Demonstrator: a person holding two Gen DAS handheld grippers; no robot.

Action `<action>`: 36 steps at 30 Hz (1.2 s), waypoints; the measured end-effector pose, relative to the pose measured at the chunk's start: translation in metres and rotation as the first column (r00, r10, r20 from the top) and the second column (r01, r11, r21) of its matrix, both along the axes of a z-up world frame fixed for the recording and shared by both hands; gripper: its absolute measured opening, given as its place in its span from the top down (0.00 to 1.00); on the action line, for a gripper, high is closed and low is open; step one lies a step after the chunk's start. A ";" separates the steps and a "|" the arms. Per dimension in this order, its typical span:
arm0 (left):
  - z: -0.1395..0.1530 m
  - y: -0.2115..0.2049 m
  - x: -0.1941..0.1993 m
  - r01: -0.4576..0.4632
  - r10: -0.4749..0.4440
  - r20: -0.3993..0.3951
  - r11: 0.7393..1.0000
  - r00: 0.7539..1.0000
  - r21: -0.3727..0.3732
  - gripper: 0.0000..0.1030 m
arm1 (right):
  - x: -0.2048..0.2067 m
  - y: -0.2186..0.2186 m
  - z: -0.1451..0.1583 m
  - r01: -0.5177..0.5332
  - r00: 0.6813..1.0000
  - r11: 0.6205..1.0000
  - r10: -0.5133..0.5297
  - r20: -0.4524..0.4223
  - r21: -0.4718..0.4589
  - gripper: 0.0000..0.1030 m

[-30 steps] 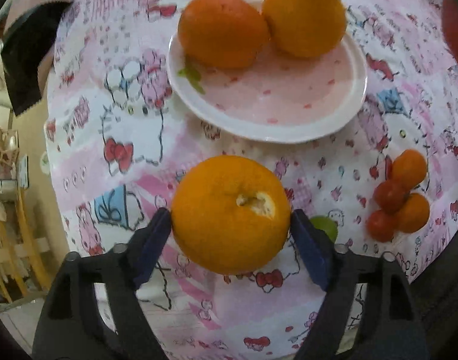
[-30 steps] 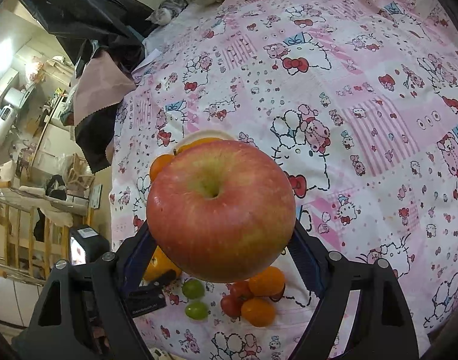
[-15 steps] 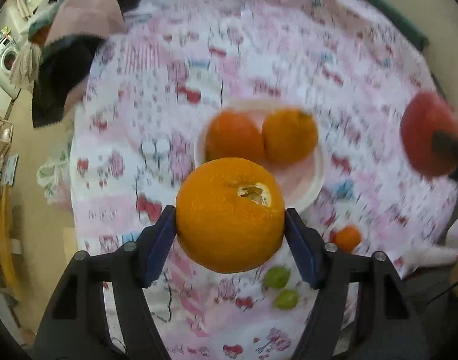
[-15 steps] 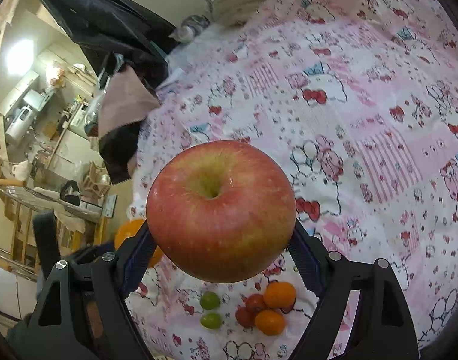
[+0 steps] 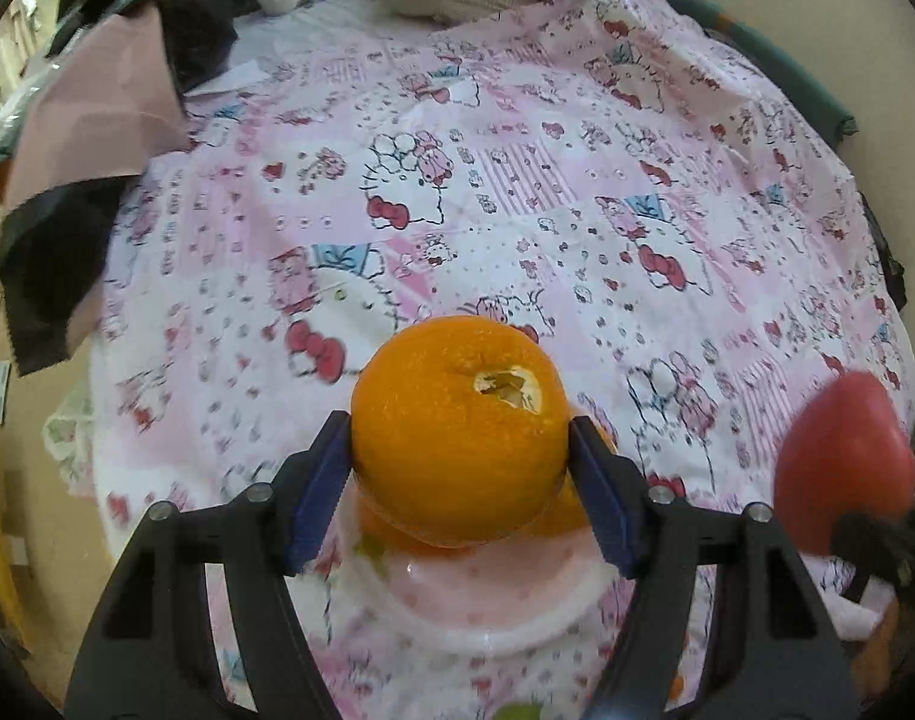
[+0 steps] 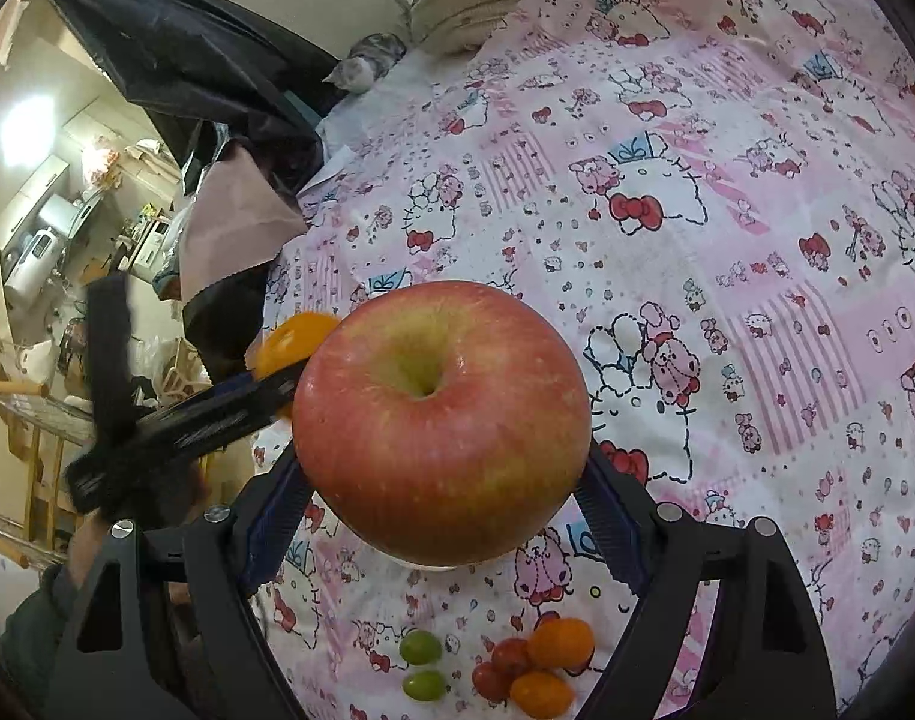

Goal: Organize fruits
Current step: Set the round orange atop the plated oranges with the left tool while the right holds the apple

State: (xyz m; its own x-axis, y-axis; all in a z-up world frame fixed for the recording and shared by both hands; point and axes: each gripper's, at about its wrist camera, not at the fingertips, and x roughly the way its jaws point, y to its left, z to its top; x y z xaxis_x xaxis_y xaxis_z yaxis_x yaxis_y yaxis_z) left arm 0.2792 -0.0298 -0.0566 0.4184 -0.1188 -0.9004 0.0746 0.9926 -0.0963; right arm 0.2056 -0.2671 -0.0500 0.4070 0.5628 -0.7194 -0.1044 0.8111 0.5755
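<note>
Left gripper [image 5: 460, 474] clamped on an orange [image 5: 457, 429], blue pads against both sides, stem scar up; fruit lifted above a white plate [image 5: 487, 624] near the tabletop's near edge. More orange fruit shows on the plate behind it, so this one probably belongs there, citrus grouped together. Right gripper [image 6: 442, 501] closed around a red-yellow apple [image 6: 440, 420], stem hollow facing the camera, carried clear of the pink cartoon-print cloth [image 6: 727, 240]; the high carry likely keeps it off the fruit below. Loose by the near edge: two green grapes [image 6: 422, 666], then a cluster of small tomatoes and orange fruits [image 6: 535, 672], touching one another, unsorted. Where the apple goes is not shown.
</note>
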 end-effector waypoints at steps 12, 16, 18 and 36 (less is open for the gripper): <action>-0.062 -0.011 0.044 0.008 -0.007 -0.069 1.000 0.998 0.013 0.33 | 0.010 0.004 -0.011 -0.009 0.999 1.000 0.009 -0.035 -0.022 0.17; -0.068 -0.008 0.040 -0.004 0.004 -0.091 1.000 0.996 -0.004 0.31 | 0.010 0.005 -0.013 -0.013 0.999 1.000 0.012 -0.044 -0.023 0.17; -0.069 -0.010 0.039 0.008 -0.008 -0.098 1.000 0.995 0.000 0.29 | 0.011 0.005 -0.014 -0.009 0.999 1.000 0.008 -0.050 -0.025 0.17; -0.015 0.041 -0.026 -0.092 0.090 -0.033 0.993 0.995 -0.072 0.21 | 0.014 0.019 0.000 -0.028 0.999 0.998 0.029 0.015 -0.047 0.17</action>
